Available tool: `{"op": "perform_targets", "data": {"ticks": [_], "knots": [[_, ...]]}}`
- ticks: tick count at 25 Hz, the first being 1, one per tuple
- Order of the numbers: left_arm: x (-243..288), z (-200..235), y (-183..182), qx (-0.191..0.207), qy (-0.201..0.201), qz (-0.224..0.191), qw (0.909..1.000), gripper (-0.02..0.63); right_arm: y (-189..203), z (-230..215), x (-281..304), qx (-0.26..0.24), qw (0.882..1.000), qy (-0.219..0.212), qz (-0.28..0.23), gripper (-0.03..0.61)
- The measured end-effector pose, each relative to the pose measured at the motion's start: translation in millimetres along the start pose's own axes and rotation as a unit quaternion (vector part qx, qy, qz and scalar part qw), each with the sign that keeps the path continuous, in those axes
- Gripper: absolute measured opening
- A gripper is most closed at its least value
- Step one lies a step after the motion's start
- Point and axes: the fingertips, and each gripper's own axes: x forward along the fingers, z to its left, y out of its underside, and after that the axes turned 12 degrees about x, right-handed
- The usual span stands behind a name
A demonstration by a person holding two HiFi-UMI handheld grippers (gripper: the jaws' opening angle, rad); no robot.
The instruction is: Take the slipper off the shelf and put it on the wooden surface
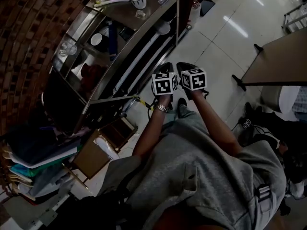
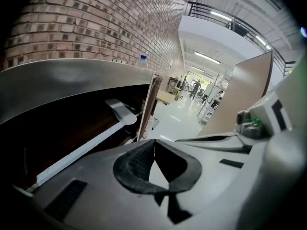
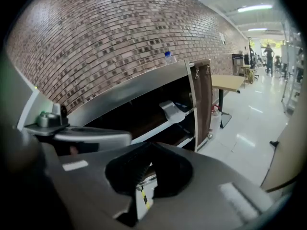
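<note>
Pale grey slipper [image 3: 172,110] lying on a white shelf board [image 3: 154,132] in the steel rack [image 3: 134,87], left gripper [image 2: 154,150] and right gripper [image 3: 149,158] side by side, jaws closed, empty.

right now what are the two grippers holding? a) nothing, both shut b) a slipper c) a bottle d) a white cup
a: the left gripper and the right gripper each show their jaws closed together with nothing between them.
</note>
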Motion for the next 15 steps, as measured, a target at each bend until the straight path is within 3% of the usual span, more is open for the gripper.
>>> {"op": "perform_targets", "data": {"ticks": [5,8,10,15], "knots": [[-3.8,37.6,8.3,-0.022,-0.045,0.012,0.9987,0.002,-39.1,-57.6,75.7,0.013,1.000,0.023,-0.014,0.007],[-7.4,63.3,20.3,-0.050,-0.074,0.019,0.9958,0.002,-64.4,-84.4,141.2,0.049,0.999,0.015,0.009,0.122],[-6.4,78.3,35.6,-0.072,-0.088,0.028,0.9932,0.002,-85.7,-100.6,181.8,0.094,0.996,0.013,0.002,0.156],[0.7,89.6,83.7,-0.126,-0.088,0.060,0.9863,0.002,-100.1,-139.3,260.5,0.221,0.974,0.037,-0.009,0.316]]}}
